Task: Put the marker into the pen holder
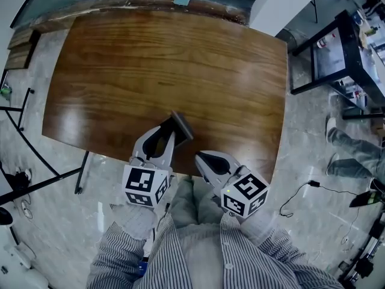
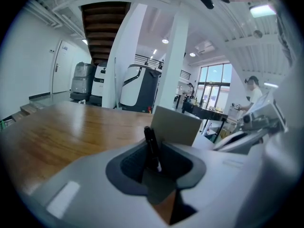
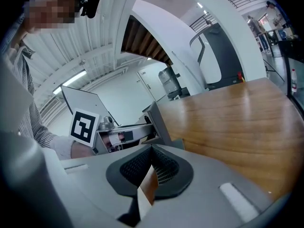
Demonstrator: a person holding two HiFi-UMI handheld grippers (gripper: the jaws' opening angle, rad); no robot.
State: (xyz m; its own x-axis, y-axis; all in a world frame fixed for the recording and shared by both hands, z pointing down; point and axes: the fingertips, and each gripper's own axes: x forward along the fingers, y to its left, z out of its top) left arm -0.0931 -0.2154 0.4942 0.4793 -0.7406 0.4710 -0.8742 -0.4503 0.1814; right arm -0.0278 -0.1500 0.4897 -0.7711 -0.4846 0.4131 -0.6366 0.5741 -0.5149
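Observation:
A black marker point(image 2: 152, 148) stands nearly upright between the jaws of my left gripper point(image 2: 153, 164), which is shut on its lower part. Just beyond it stands the grey box-shaped pen holder point(image 2: 175, 125), on the brown wooden table point(image 1: 180, 59) near the front edge. In the head view the left gripper point(image 1: 172, 133) has its tips right at the pen holder point(image 1: 182, 125); the marker is hidden there. My right gripper point(image 1: 200, 156) hovers at the table's front edge, to the right of the left one. Its jaws point(image 3: 152, 151) are shut with nothing between them.
A black metal rack point(image 1: 337, 53) stands on the floor to the right of the table, and a person's legs point(image 1: 352, 149) show beside it. A cable point(image 1: 301, 191) lies on the floor. Thin black stand legs point(image 1: 36, 161) reach in from the left.

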